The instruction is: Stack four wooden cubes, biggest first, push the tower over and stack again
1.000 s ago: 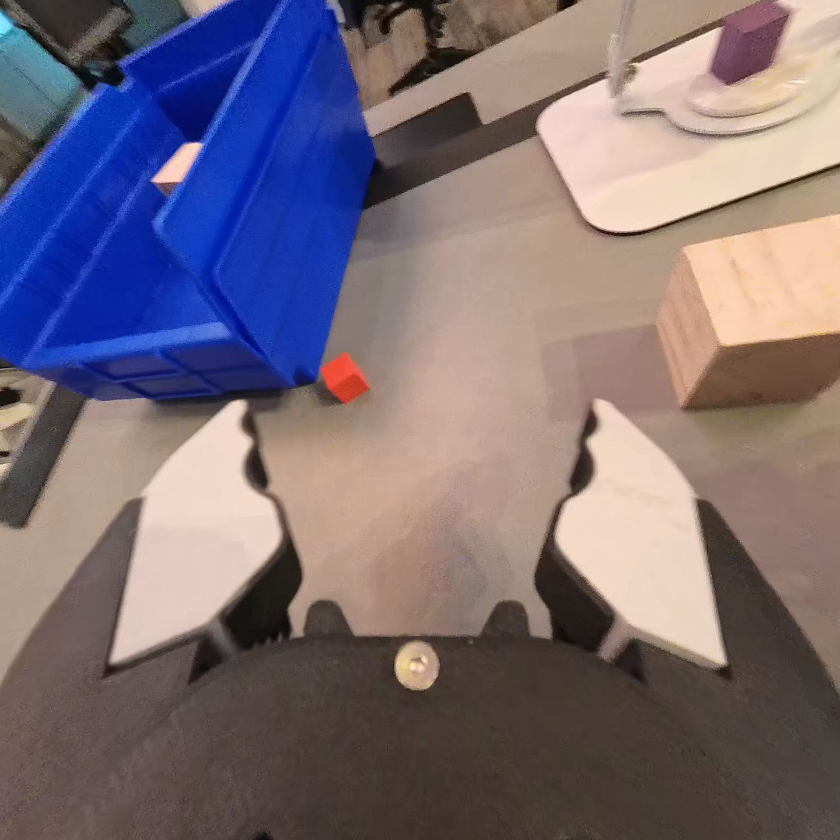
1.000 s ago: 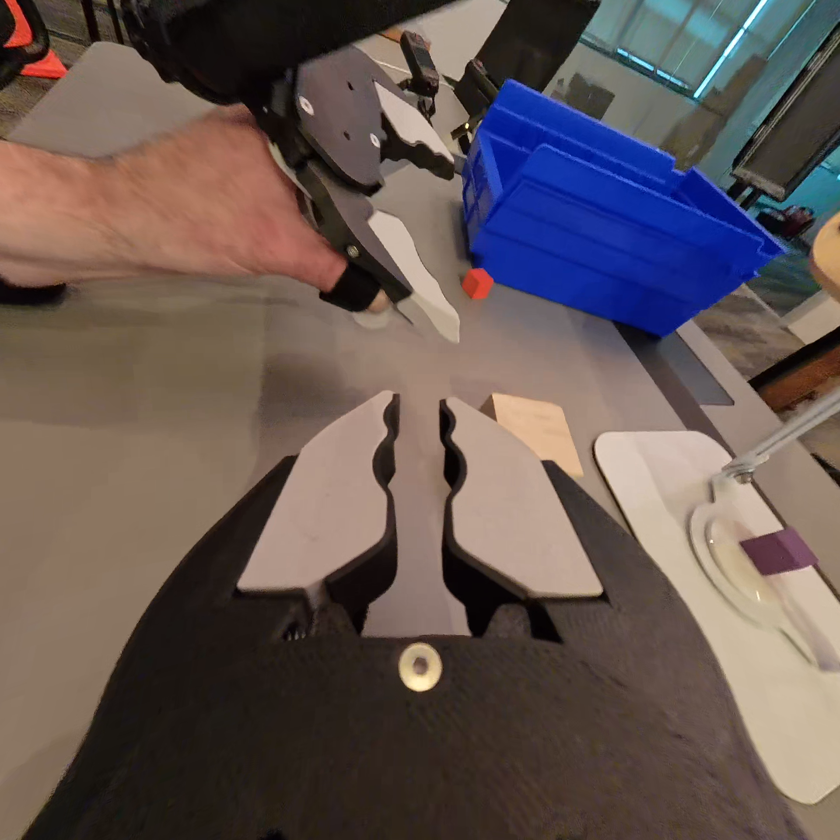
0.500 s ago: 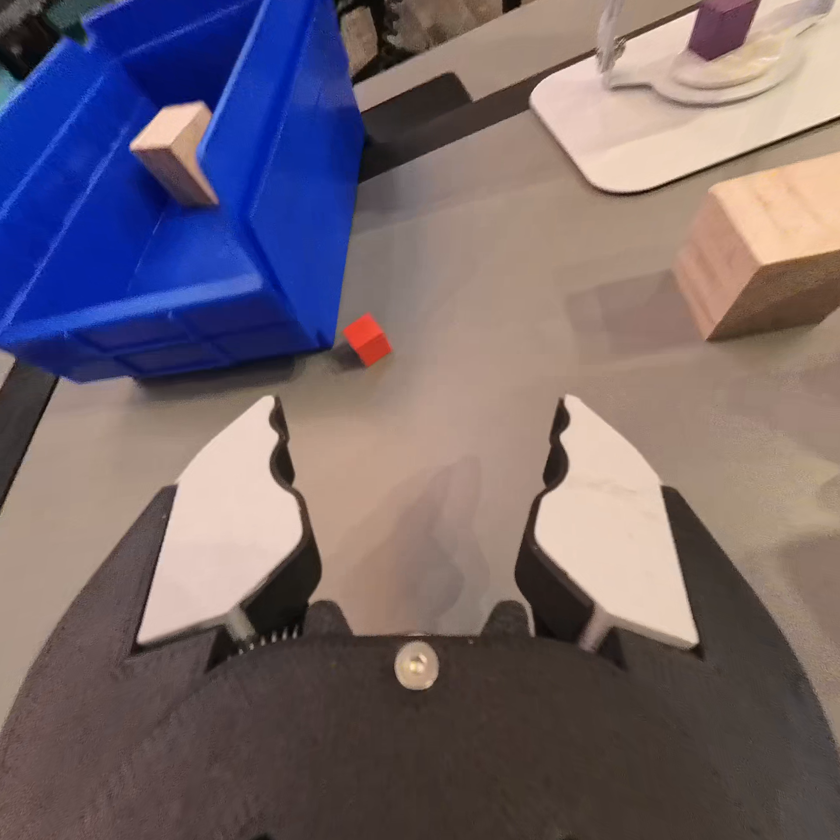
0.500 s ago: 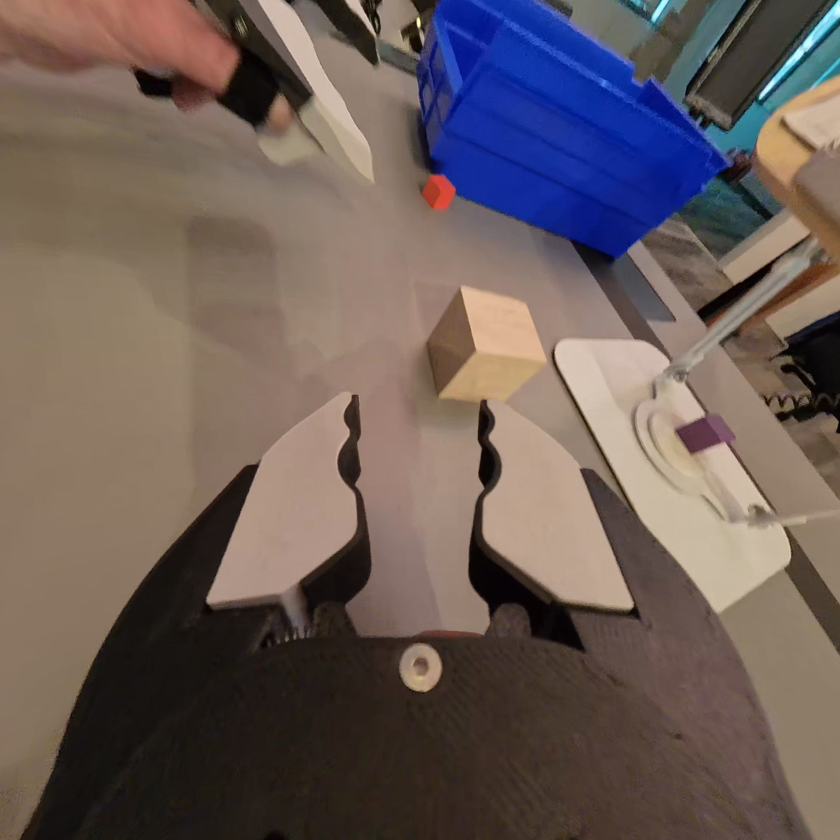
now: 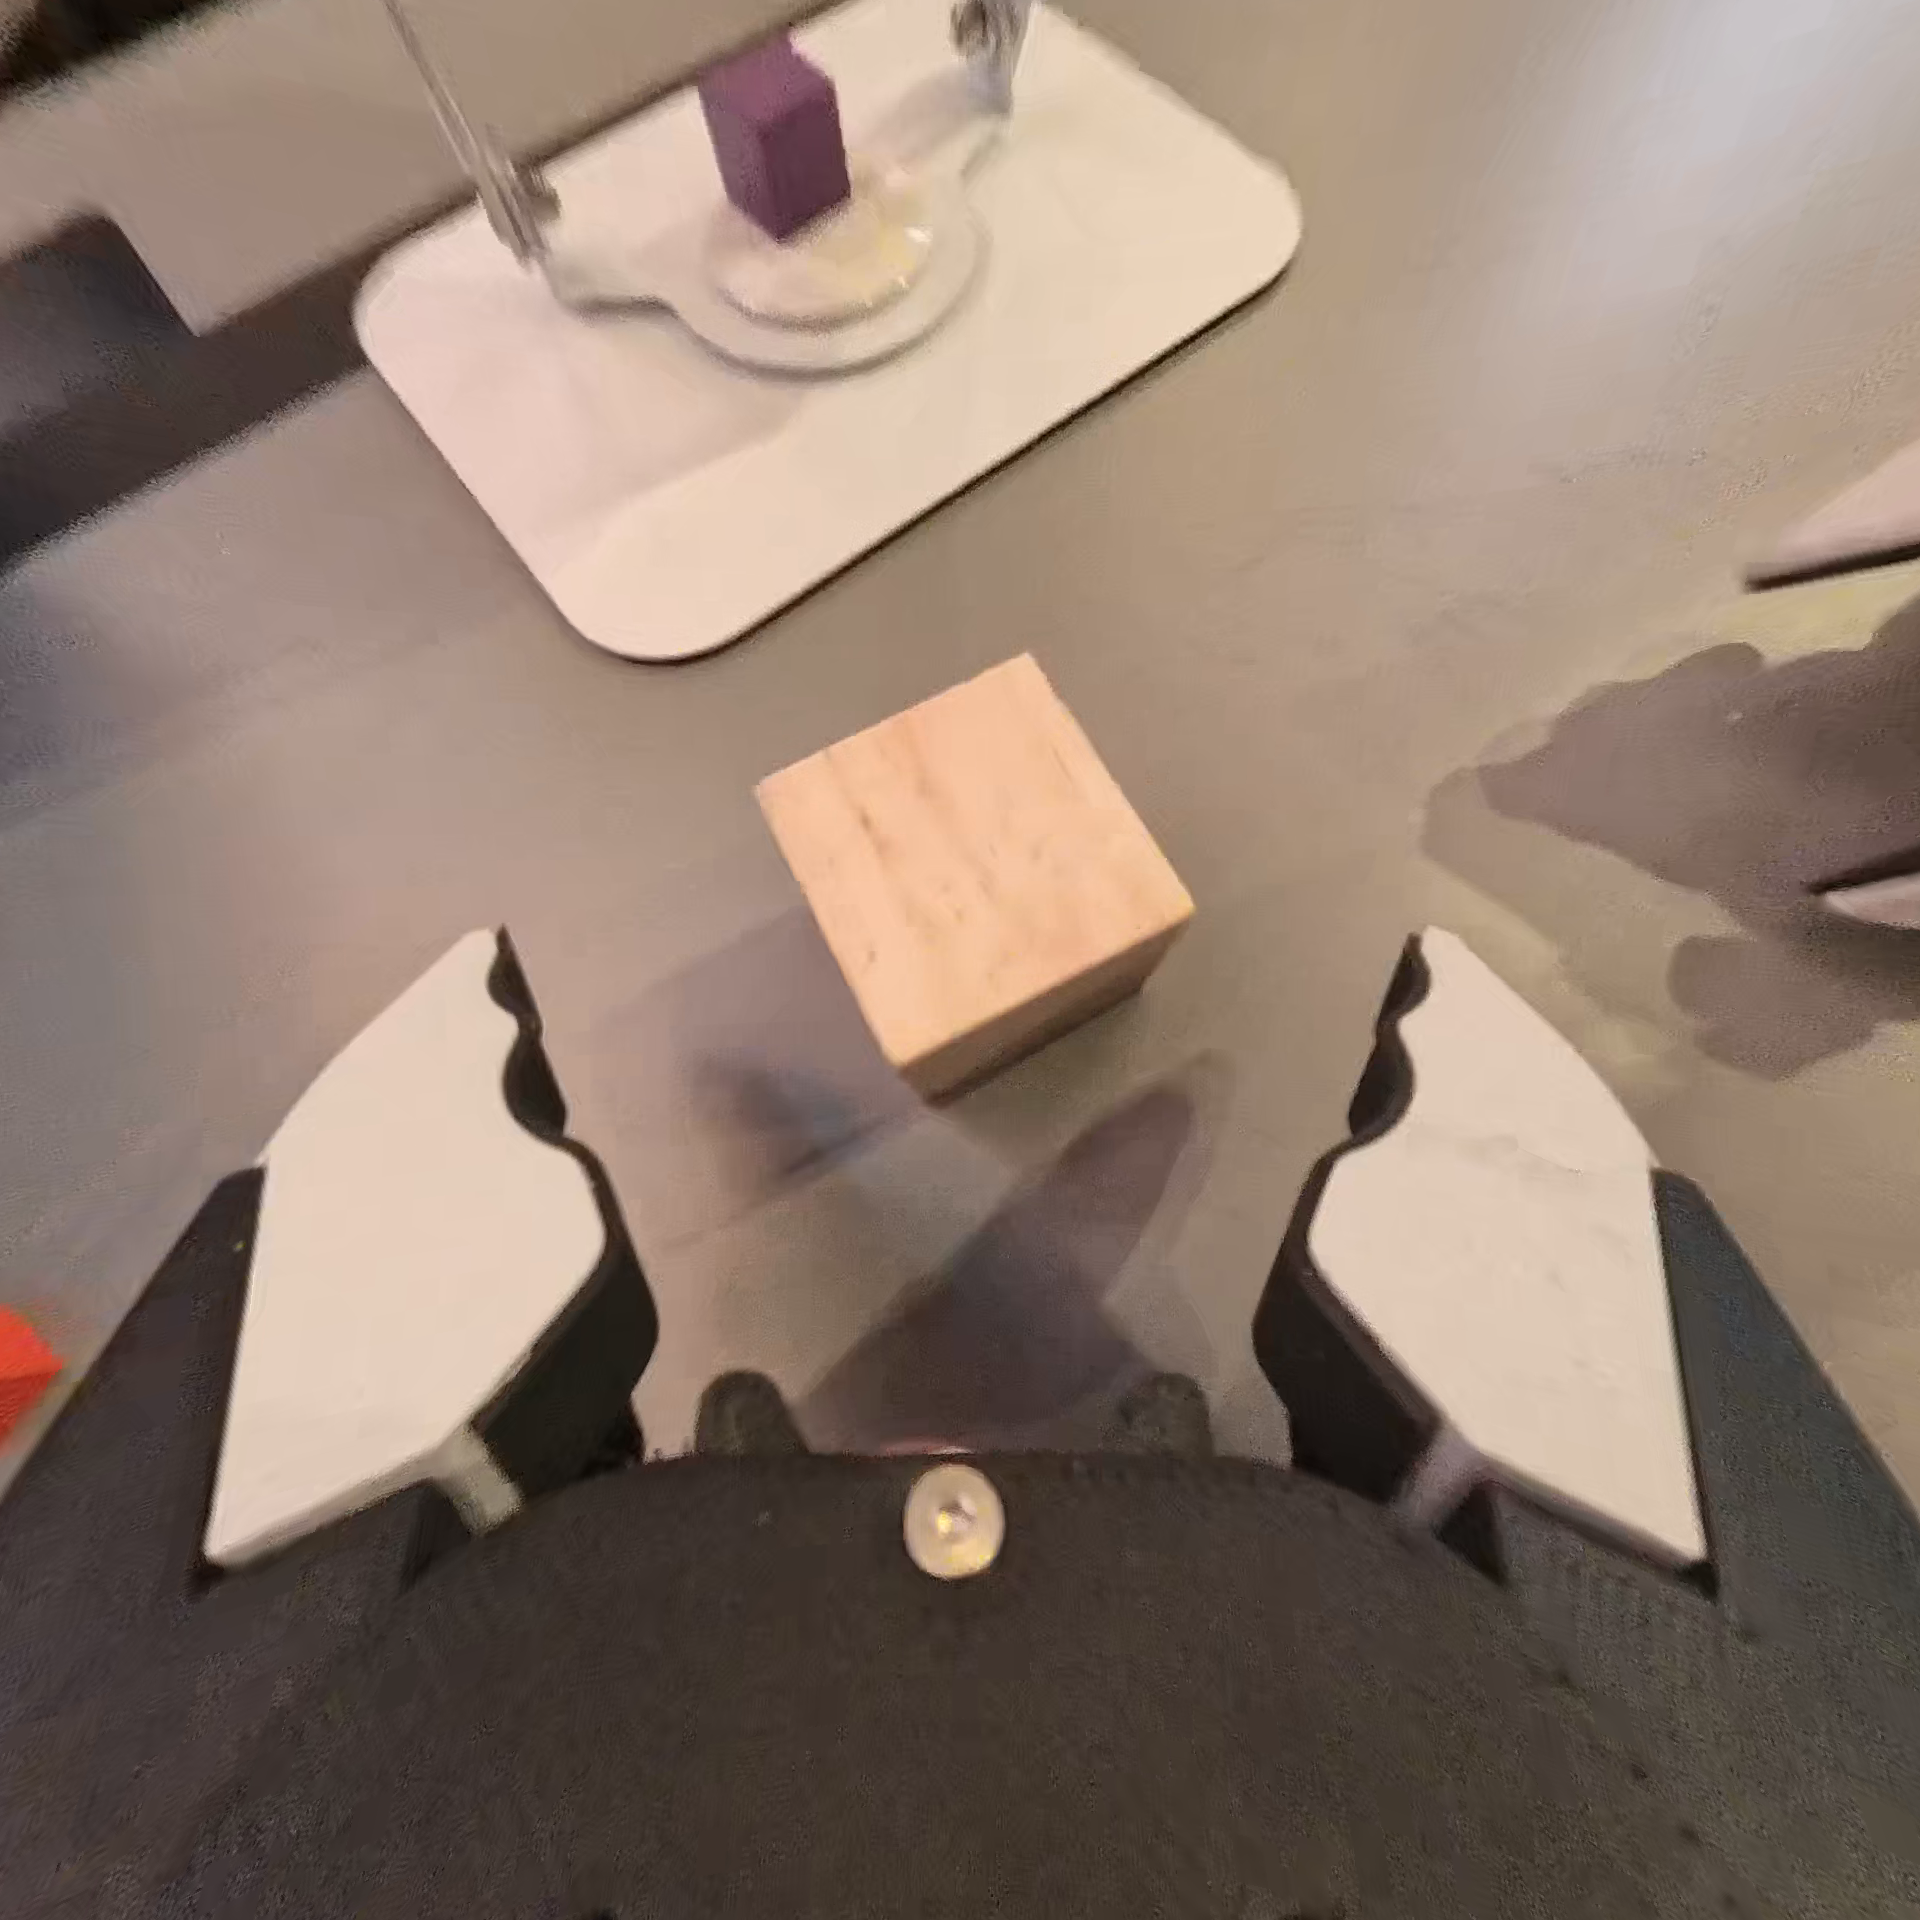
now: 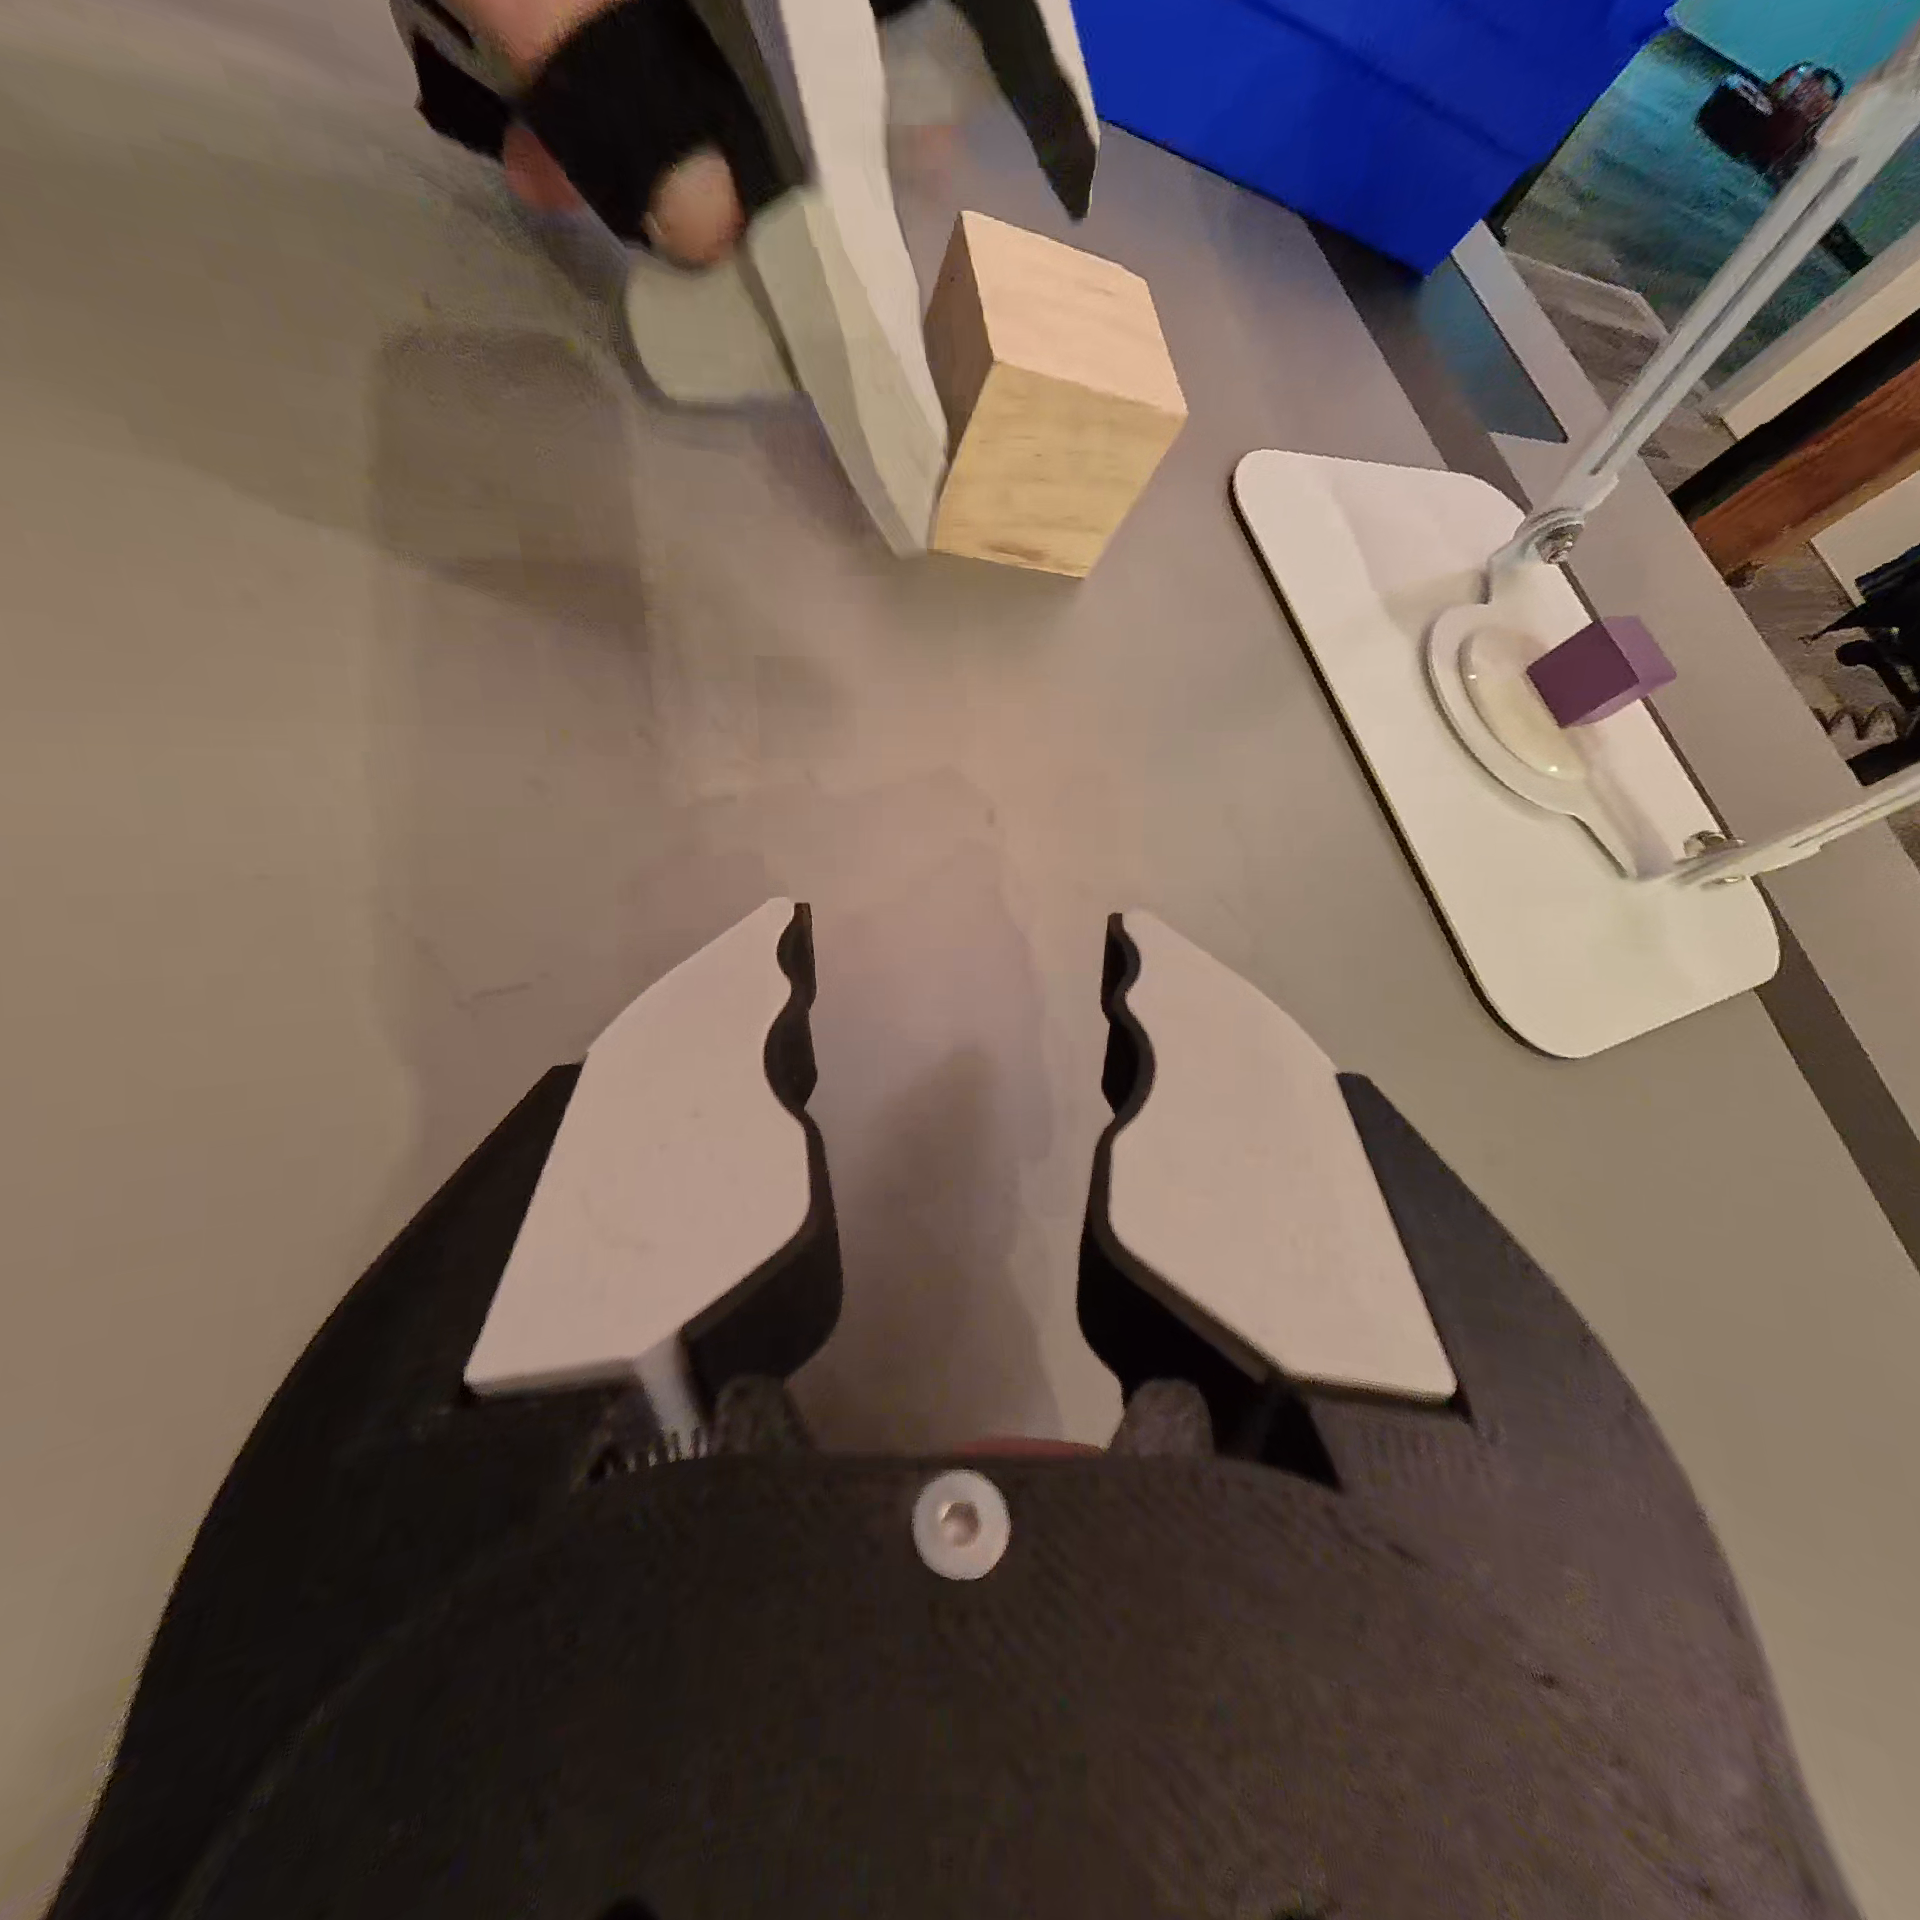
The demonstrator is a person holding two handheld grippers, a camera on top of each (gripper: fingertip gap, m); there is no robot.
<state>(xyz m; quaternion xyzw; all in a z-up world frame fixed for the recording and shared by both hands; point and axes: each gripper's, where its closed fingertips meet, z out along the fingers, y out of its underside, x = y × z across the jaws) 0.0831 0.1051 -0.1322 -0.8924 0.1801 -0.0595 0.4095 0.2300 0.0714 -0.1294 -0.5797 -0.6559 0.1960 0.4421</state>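
1. grey table (image 6: 312,727), bearing all items.
2. blue bin (image 6: 1351,114), at the far edge in the right wrist view.
3. left gripper (image 5: 956,997), jaws wide apart, empty, straddling the large wooden cube (image 5: 971,868), which stands on the table.
4. right gripper (image 6: 956,925), jaws apart, empty, well short of that cube.
5. white board (image 5: 831,436), beyond the cube.
6. purple cube (image 5: 774,140), on a clear stand on the board.
7. red cube (image 5: 21,1366), left edge.

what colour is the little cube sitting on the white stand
Purple. The little cube rests on the white stand, clearest in the right wrist view.
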